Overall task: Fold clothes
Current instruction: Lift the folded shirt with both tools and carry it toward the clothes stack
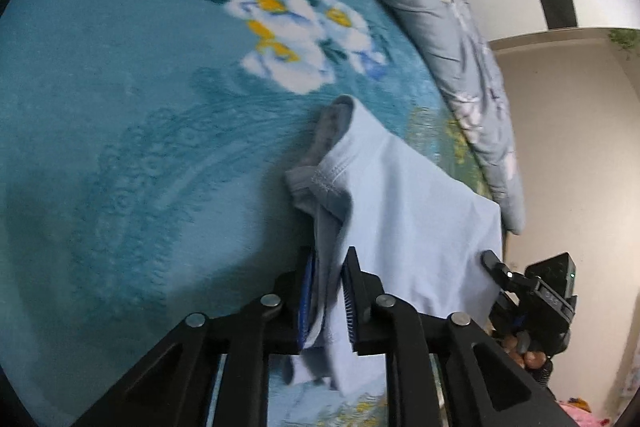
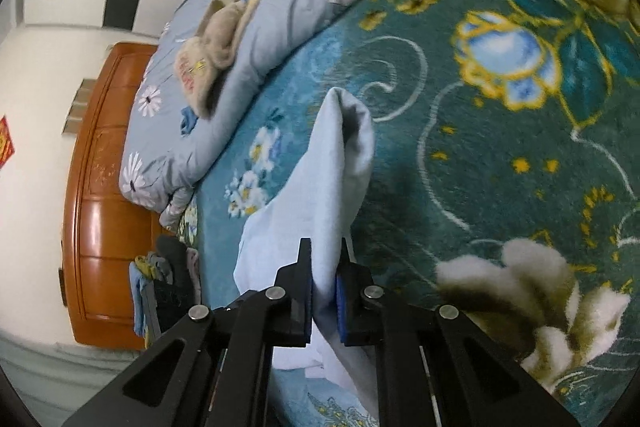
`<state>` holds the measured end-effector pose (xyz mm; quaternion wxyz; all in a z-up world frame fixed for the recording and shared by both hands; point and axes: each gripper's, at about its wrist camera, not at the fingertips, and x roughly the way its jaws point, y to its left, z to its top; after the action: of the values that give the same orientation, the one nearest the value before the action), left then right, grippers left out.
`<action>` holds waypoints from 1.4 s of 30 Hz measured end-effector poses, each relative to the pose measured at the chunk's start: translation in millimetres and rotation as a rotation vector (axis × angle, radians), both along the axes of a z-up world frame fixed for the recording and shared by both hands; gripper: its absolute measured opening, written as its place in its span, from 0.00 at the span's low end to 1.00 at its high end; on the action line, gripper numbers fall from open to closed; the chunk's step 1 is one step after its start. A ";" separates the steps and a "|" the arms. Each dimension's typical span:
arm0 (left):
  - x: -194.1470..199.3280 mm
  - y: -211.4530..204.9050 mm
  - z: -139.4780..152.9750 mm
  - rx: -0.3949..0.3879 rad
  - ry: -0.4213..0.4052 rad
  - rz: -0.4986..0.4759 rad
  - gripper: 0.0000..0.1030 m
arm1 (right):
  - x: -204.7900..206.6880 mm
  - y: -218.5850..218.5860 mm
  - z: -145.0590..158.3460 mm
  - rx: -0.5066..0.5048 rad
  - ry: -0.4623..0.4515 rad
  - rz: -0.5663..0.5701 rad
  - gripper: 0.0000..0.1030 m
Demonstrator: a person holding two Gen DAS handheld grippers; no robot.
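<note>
Pale blue garment [image 1: 404, 195]: light, limp, likely to sag, best held by its hemmed edges; left gripper [image 1: 328, 291] and right gripper [image 2: 324, 291] both clamp it.

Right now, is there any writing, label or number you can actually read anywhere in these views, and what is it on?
Nothing can be read for certain.
Red lettering on the beige knitted garment lying on the grey-blue flowered quilt: too blurred to read.
Red paper sign on the white wall: cut off and too small to read.
White marking on the black right gripper body: too small to read.
</note>
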<state>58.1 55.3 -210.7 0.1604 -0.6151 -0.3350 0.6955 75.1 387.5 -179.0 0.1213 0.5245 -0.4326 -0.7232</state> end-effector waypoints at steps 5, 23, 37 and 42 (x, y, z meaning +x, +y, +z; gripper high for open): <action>-0.9 -3.9 -19.6 0.050 -0.053 0.045 0.53 | 4.4 6.2 -8.2 -0.017 -0.006 -0.005 0.09; -8.6 33.2 -36.8 0.198 -0.050 -0.058 0.13 | 2.9 12.3 -30.0 -0.071 -0.035 -0.049 0.09; 1.5 11.2 27.3 0.285 0.134 0.020 0.10 | -12.9 -8.5 32.6 -0.058 0.082 0.031 0.08; 3.5 -19.8 66.4 0.303 0.233 0.120 0.10 | -41.7 -39.9 72.9 -0.052 0.149 0.121 0.08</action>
<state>61.7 35.5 -144.3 0.2473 -0.4781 -0.4510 0.7119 33.4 347.6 -106.0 0.2103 0.4912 -0.4086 -0.7400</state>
